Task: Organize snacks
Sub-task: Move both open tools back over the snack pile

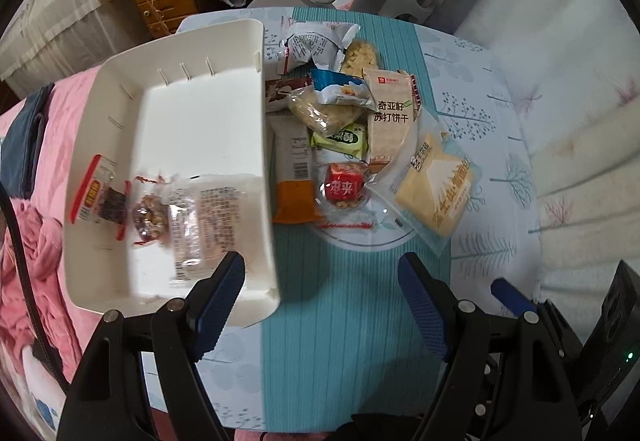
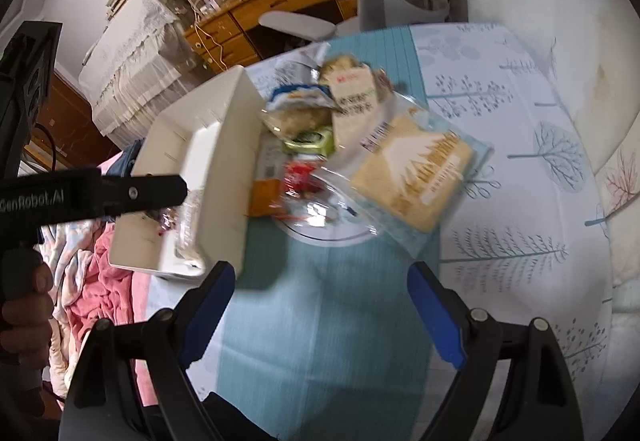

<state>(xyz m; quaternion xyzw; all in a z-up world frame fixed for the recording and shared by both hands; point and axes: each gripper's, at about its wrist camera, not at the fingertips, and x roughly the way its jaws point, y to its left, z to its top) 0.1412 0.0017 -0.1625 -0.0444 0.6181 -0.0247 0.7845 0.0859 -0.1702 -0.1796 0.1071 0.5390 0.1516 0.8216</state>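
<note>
Snacks (image 1: pixel 344 145) lie heaped mid-worktop, right of the bin (image 1: pixel 120 97), dead ahead of both empty grippers, left (image 1: pixel 322 305) and right (image 2: pixel 320 313), jaws apart; right seems nearer

Soft daylight, fisheye warp, motion blur

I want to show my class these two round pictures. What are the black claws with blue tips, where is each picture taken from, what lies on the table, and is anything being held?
Each picture comes from a fisheye camera on a hand-held two-finger gripper, looking along its fingers. One view shows the left gripper, the other the right gripper. Both are open and hold nothing. On the table with the teal cloth stands a white bin holding a few wrapped snacks. Beside it, a plate carries a pile of snack packets, among them a yellow cake pack and a red candy.
</note>
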